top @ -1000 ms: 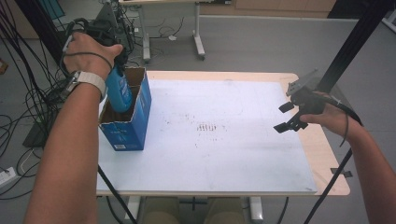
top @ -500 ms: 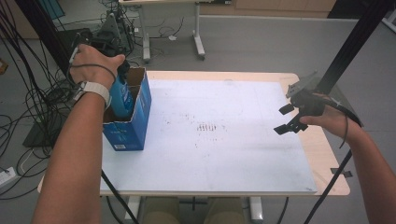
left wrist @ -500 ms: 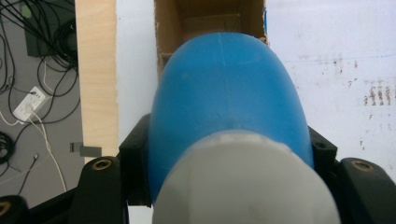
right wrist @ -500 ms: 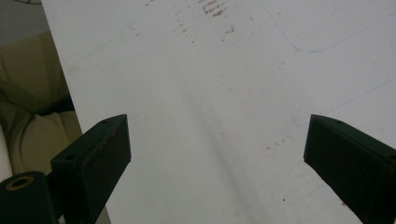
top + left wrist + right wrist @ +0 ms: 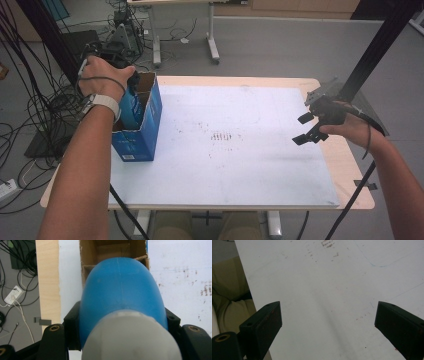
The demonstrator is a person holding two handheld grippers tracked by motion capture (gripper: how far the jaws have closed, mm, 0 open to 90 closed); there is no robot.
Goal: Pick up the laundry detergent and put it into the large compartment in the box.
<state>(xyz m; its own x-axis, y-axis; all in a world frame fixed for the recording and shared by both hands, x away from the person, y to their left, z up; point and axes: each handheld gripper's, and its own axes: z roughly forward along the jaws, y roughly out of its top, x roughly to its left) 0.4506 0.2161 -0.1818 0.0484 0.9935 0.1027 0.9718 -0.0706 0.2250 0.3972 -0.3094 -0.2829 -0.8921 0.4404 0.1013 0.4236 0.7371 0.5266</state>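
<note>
Right gripper [image 5: 307,129] near the table's [image 5: 250,200] right edge, jaws spread wide over the bare white sheet [image 5: 240,150]. Farther off, at the left edge, left gripper [image 5: 122,322] clamped on blue bottle [image 5: 120,287], half inside open cardboard box [image 5: 142,135].
</note>
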